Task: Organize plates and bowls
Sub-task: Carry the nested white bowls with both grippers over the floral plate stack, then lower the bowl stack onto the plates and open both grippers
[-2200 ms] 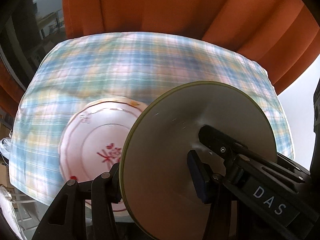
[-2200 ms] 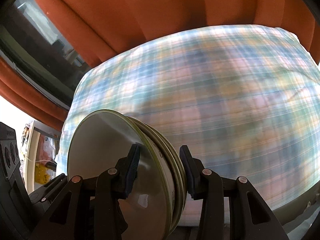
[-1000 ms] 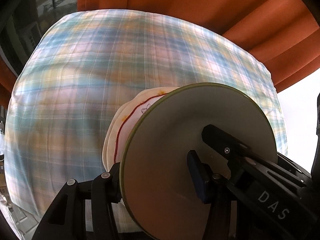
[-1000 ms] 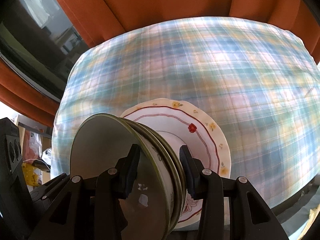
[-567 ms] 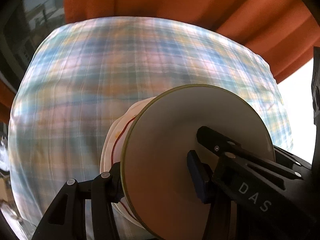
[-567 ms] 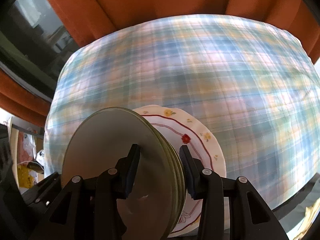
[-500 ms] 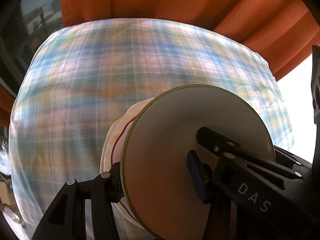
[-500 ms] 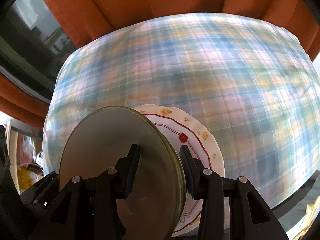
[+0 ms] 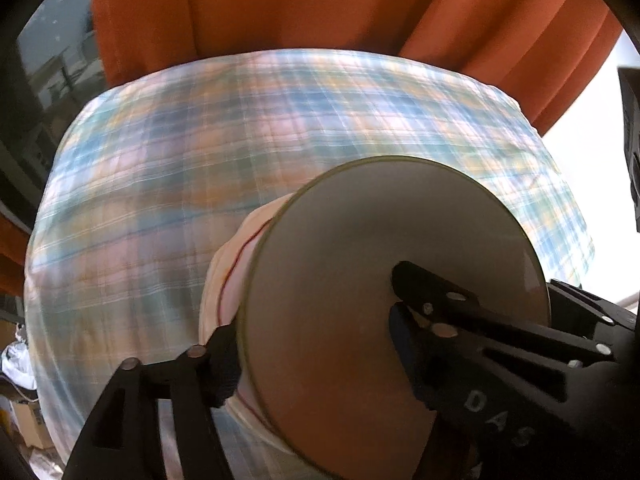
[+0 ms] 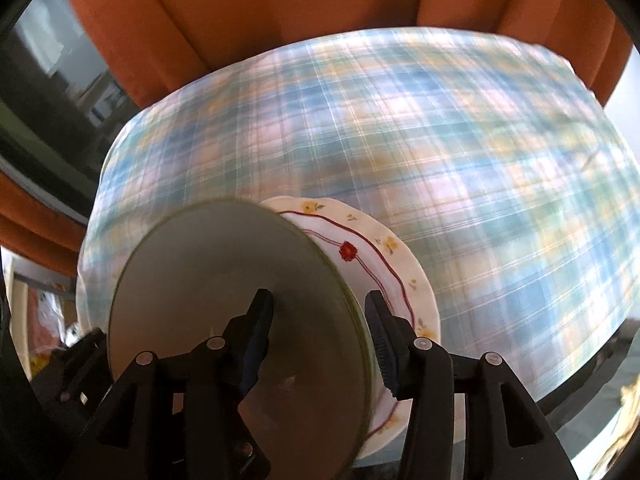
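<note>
The right gripper (image 10: 318, 328) and left gripper (image 9: 316, 354) had just been opening, jaws apart astride the green-rimmed plates (image 10: 224, 300), which sat stacked on the floral plate (image 10: 384, 264) atop the plaid cloth (image 10: 460, 160).

Orange curtains (image 9: 304, 12) hang behind the plaid-clothed table (image 10: 460, 152); left of them, probably a dark window (image 10: 52, 80).

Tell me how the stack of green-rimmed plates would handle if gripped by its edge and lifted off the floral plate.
The green-rimmed plates look rigid and glazed, so probably slippery between the right gripper pads. Several are stacked, so likely heavy and apt to slide apart when tilted. They probably chip if knocked against the floral plate beneath.
</note>
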The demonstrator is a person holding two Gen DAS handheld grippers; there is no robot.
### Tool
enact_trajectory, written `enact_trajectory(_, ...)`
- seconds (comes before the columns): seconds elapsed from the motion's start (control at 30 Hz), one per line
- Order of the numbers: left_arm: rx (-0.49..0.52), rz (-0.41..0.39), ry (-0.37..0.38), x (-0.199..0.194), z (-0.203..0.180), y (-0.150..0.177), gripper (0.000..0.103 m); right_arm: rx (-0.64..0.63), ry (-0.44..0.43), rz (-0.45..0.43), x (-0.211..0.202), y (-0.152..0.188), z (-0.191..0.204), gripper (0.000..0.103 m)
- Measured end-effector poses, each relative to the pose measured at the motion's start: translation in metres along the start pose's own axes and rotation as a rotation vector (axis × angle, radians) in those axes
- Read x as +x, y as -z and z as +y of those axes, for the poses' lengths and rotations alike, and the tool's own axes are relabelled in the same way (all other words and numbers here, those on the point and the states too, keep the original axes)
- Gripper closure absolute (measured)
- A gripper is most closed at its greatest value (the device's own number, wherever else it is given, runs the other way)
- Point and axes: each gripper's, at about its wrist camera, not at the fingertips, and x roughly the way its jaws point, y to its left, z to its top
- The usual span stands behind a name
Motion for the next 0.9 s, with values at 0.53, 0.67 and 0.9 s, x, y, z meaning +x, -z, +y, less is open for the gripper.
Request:
enact_trajectory(0.53, -0.132, -0.318, -0.191, -0.075, -0.032, 0.032, 0.021, -0.096, -0.133, -0.233, -0.071, 0.016, -0.037, 0.023)
enact_trajectory(0.67, -0.141, -0.409, -0.247, -0.087, -0.056, 0.054, 0.021, -0.116, -0.153, -0.278, -0.094, 0.031, -0.06, 0.022)
enact_trajectory(0.9, -0.195, -0.456, -0.281, -0.081, -0.088, 0.089, 0.02, -0.18, -0.119, -0.369, -0.114, 0.067, -0.102, 0.02)
